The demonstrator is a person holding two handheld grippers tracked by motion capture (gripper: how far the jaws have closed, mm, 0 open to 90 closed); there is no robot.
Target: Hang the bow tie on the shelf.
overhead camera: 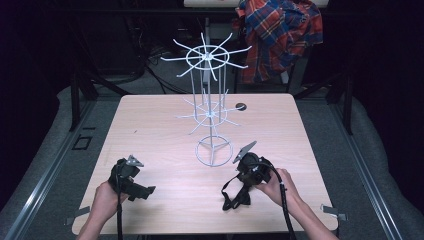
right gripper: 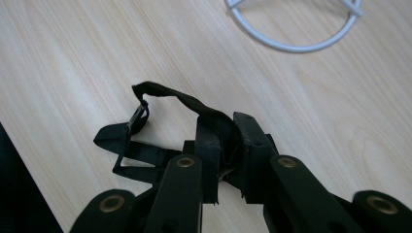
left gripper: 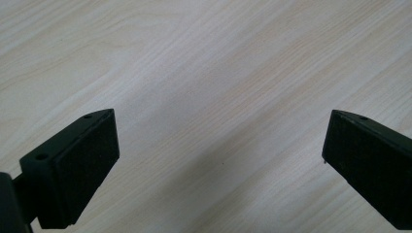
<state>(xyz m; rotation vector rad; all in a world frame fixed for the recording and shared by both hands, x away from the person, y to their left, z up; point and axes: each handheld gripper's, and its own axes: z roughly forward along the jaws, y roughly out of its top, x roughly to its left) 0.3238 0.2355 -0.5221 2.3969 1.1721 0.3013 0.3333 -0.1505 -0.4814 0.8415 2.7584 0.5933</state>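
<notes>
A black webbing strap (right gripper: 163,95) with a small buckle lies on the wooden table (overhead camera: 150,130) at the front right. My right gripper (right gripper: 227,133) is shut on it, pinching a fold between its pads. In the high view this gripper (overhead camera: 236,196) points down and left, with the strap (overhead camera: 227,194) hanging from its tips. My left gripper (overhead camera: 146,191) rests at the front left, pointing right. Its jaws stand wide open (left gripper: 221,141) over bare wood with nothing between them. A white wire hanging rack (overhead camera: 210,100) with two tiers of hooks stands mid-table.
The rack's round base ring (right gripper: 291,46) lies just beyond my right gripper. A small dark disc (overhead camera: 241,106) sits on the table behind the rack. A plaid shirt (overhead camera: 280,30) hangs beyond the table's far edge.
</notes>
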